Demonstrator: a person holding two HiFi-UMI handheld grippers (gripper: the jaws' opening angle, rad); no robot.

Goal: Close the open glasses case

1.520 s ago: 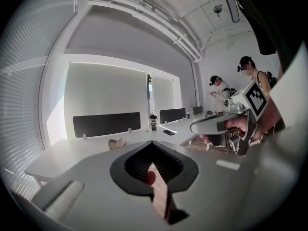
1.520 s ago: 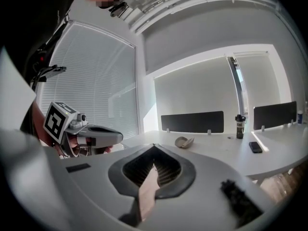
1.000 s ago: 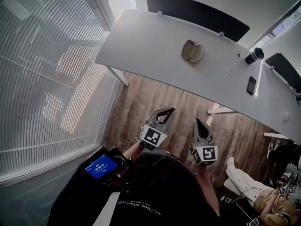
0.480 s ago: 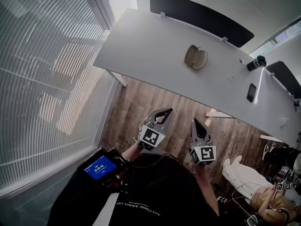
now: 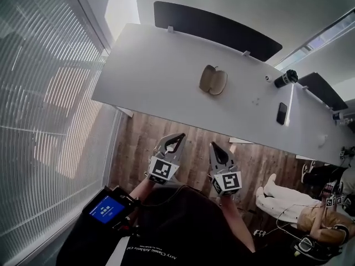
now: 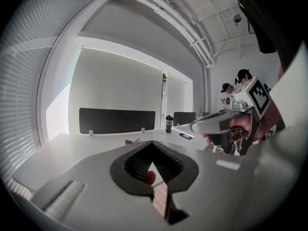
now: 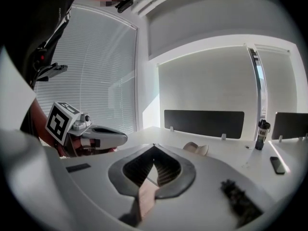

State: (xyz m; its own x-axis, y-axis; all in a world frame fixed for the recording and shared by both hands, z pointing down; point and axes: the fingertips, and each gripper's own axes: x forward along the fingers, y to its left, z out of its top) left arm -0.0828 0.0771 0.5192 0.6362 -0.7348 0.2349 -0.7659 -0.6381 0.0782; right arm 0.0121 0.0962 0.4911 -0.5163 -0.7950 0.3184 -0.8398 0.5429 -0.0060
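The tan glasses case [image 5: 213,80] lies open on the white table [image 5: 155,71], near its middle; in the right gripper view the glasses case [image 7: 197,148] shows beyond the jaws. Both grippers hang well short of the table, over the wooden floor. My left gripper [image 5: 177,138] is shut with nothing in it, its tips meeting in the left gripper view [image 6: 152,143]. Beside it, my right gripper [image 5: 214,147] is also shut and empty, tips together [image 7: 154,146]. Each gripper view catches the other gripper off to its side.
A black bottle [image 5: 285,78] and a dark phone [image 5: 282,113] sit on the table's right part. A black divider panel [image 5: 211,26] runs along the far edge. Window blinds [image 5: 39,104] fill the left. A person [image 5: 288,206] sits on the floor at right.
The table and case have slid left and slightly down in the head view. Both grippers drifted a little left with the view and stay shut and apart from the table.
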